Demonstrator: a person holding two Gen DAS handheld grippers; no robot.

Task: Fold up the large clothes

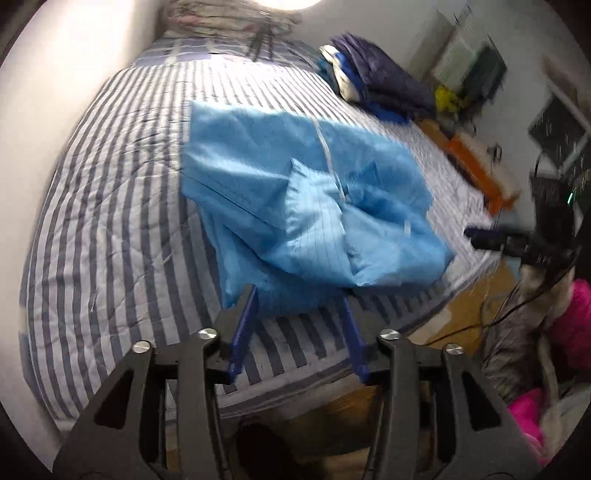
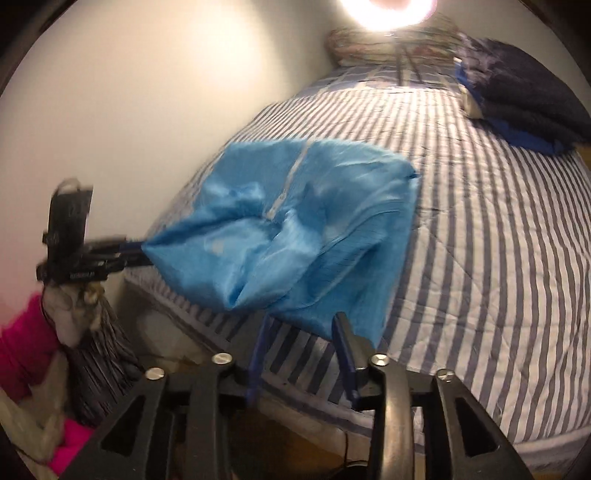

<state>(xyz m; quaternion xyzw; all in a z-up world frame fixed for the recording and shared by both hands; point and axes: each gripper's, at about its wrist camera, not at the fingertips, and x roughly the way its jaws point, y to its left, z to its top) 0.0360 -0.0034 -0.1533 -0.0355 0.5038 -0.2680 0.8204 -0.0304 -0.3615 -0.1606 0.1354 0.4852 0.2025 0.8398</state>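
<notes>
Two jaws of mine, left gripper (image 1: 299, 291) and right gripper (image 2: 301, 319), stand open at the bed's (image 1: 110, 206) near edge. White wall (image 1: 74, 59) left, striped cover under the blue garment (image 1: 295, 192), its zip seemingly running away toward the pillows (image 1: 221, 18); dark folded clothes (image 1: 380, 81) right.

Wall: plain white (image 2: 147, 110), running along the bed's far long side.
Bed: striped grey-and-white cover (image 1: 110, 221) over the whole top; patterned pillows (image 1: 221, 18) at the head end.
Light: bright round lamp (image 2: 388, 11) above the head end.
Bed's near long edge, toward the head: folded pile of dark blue bedding (image 1: 380, 77).
Floor: wood-coloured (image 1: 476, 306), with dark cables across it.
Beyond the bed: an orange piece of furniture (image 1: 476, 166), blurred.
</notes>
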